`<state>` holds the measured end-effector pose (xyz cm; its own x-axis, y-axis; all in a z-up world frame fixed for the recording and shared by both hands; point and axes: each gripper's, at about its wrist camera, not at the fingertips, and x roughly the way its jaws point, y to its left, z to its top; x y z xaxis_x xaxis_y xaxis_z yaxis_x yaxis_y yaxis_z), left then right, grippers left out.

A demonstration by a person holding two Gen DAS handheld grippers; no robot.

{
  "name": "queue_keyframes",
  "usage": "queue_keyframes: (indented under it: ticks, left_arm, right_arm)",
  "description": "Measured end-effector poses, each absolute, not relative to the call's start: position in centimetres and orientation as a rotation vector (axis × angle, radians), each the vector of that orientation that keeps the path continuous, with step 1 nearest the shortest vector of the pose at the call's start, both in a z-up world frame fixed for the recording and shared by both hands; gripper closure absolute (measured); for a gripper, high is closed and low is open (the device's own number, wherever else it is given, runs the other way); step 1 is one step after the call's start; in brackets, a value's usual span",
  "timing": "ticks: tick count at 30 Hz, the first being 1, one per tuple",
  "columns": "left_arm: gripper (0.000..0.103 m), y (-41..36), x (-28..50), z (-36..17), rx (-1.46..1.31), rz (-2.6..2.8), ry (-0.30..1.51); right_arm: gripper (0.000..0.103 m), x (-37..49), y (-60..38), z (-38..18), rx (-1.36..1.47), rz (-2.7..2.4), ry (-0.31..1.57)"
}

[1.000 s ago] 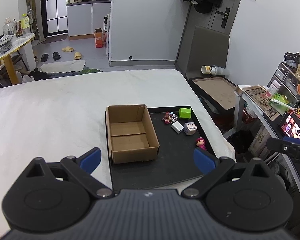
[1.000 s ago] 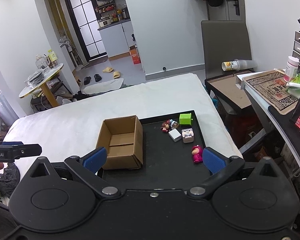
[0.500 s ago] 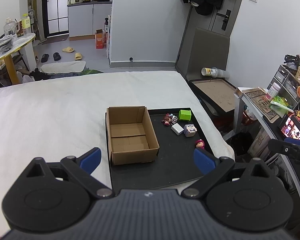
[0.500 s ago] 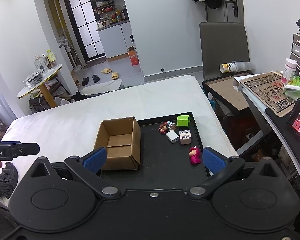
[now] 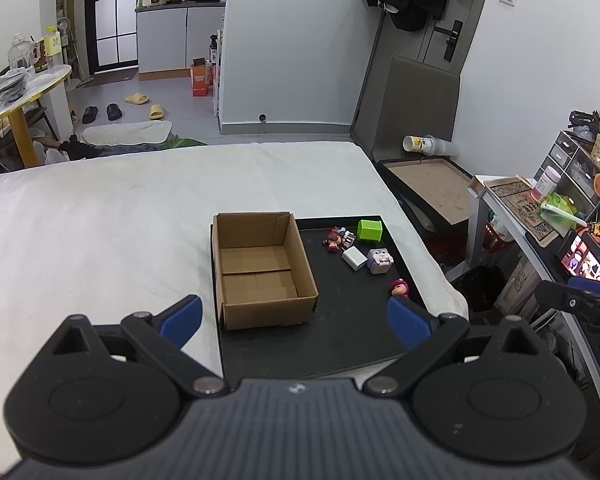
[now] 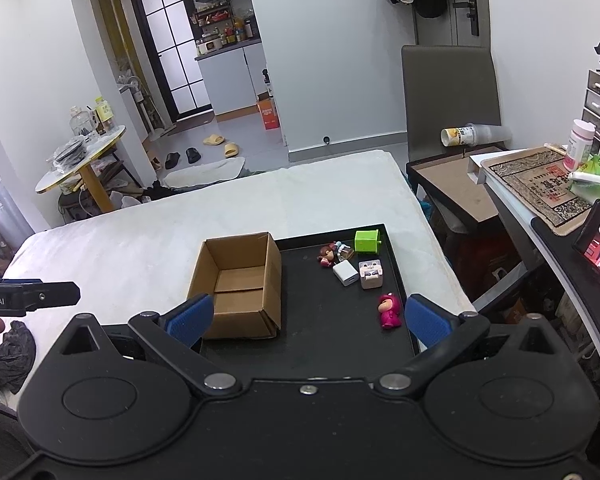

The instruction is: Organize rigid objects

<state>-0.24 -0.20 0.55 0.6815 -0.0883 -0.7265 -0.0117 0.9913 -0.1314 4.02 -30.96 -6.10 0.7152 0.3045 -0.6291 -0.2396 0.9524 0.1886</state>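
Though beside toys [image 6: 357, 264], box [image 6: 236, 284] unobstructed

a white bed cover [image 5: 140, 216] spreads toward the far wall, and past its far edge two black slippers [image 6: 182, 157] and two yellow slippers [image 6: 220, 144] lie on the grey floor near an orange box [image 6: 269, 114]. a round yellow-legged table [image 6: 82, 160] stands off the cover's left edge with bottles on it. off the right edge a grey chair [image 6: 450, 88] stands behind a tipped paper cup [image 6: 458, 136], beside a desk with a white pill bottle [image 6: 578, 144].
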Motion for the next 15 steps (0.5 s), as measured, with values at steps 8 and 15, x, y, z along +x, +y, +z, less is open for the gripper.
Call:
queue_keyframes:
  ticks: [8, 15]
  left_arm:
    - [0.005, -0.19, -0.12, 0.26, -0.138, -0.052, 0.828]
    - [0.005, -0.12, -0.08, 0.10, -0.148, -0.054, 0.835]
  right_arm:
    - [0.000, 3.86, -30.87, -6.18, 0.088, 0.297, 0.710]
    - [0.000, 3.93, -30.77, -6.32, 0.086, 0.300, 0.711]
